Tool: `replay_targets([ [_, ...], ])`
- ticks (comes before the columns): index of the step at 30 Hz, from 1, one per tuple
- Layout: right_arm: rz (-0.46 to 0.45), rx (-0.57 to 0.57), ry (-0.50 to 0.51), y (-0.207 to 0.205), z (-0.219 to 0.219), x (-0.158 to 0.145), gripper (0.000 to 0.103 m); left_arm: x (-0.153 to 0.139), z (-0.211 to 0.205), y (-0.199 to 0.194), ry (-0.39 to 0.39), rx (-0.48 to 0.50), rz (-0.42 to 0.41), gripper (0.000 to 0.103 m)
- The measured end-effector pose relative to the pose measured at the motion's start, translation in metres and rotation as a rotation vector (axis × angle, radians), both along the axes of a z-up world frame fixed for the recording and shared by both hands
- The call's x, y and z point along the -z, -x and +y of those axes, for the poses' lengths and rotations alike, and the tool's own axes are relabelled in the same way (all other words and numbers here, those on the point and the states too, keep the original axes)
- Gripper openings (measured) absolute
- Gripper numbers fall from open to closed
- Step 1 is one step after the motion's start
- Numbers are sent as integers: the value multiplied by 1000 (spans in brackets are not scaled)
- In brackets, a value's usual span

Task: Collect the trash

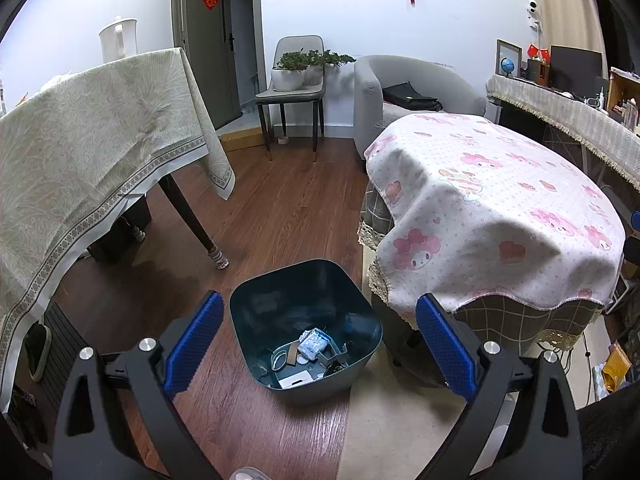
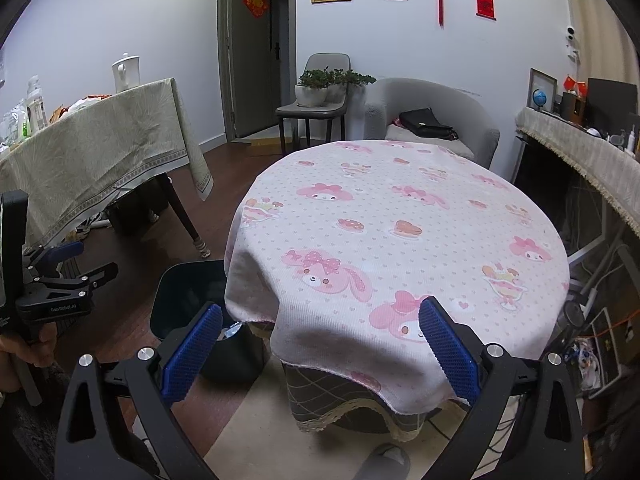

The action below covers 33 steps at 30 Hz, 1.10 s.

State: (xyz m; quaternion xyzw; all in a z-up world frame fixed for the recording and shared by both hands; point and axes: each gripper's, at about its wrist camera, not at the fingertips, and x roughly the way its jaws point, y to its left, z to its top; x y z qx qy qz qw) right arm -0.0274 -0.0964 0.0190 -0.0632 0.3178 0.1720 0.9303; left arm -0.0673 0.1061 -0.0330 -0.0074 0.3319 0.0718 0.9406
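**Blue-padded grippers, both empty**

Dark teal bin [image 1: 304, 332] on wood floor, beside the pink-clothed round table [image 1: 496, 208]; holds wrappers and paper scraps [image 1: 314, 342]. My left gripper [image 1: 318, 340] hangs above it, fingers wide apart. My right gripper [image 2: 320, 348] faces the tabletop, fingers likewise spread.
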Motion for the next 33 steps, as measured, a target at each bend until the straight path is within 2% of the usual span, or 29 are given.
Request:
replay_targets([
  [33, 4, -11, 13, 0, 5, 2, 99, 2, -4, 0, -4, 4, -1, 98],
])
